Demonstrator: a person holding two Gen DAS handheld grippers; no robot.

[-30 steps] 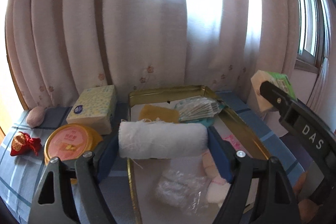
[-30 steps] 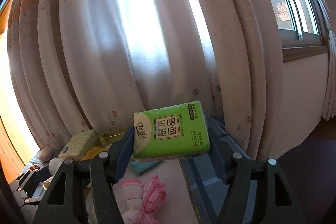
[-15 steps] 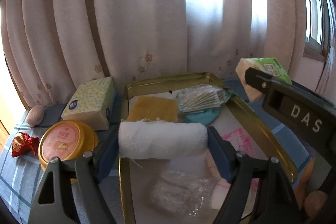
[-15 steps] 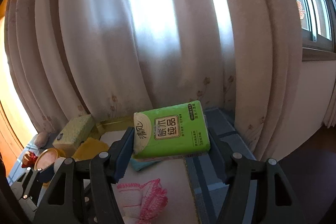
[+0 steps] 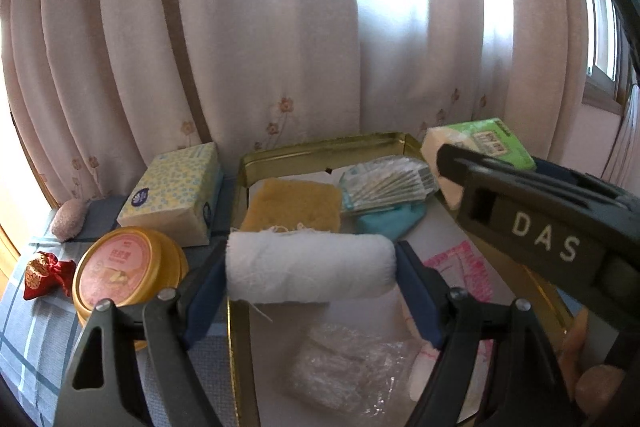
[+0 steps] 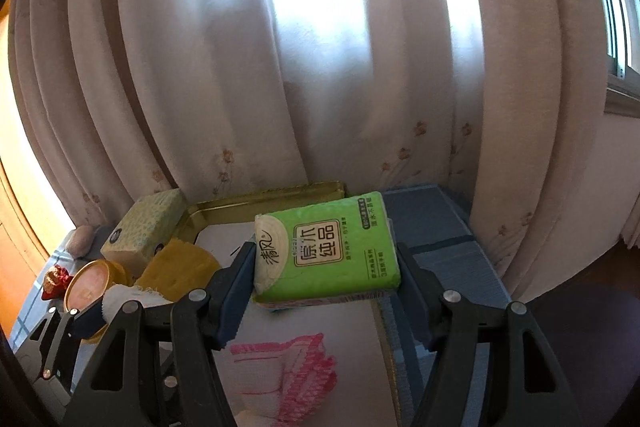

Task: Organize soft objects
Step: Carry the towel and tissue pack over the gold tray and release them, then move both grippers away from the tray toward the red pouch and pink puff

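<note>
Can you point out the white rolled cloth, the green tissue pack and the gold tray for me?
white rolled cloth (image 5: 310, 269), left wrist view, middle of the roll.
green tissue pack (image 6: 330, 247), right wrist view, printed front face.
gold tray (image 5: 320, 153), left wrist view, far wall.

White rolled gauze cloth (image 5: 310, 269): lies level, frayed threads at its left end, clamped end to end between blue pads above the near left rim of the shallow gold metal tray (image 5: 320, 147). Green plastic-wrapped tissue pack (image 6: 326, 247): printed face up, tilted slightly, held by both short ends over the tray's far right corner. In the tray: yellow sponge cloth (image 5: 294, 205) at far left, teal cloth (image 5: 390, 221) beside it, crumpled clear plastic bag (image 5: 348, 373) near front, pink-trimmed white cloth (image 6: 280, 373).
</note>
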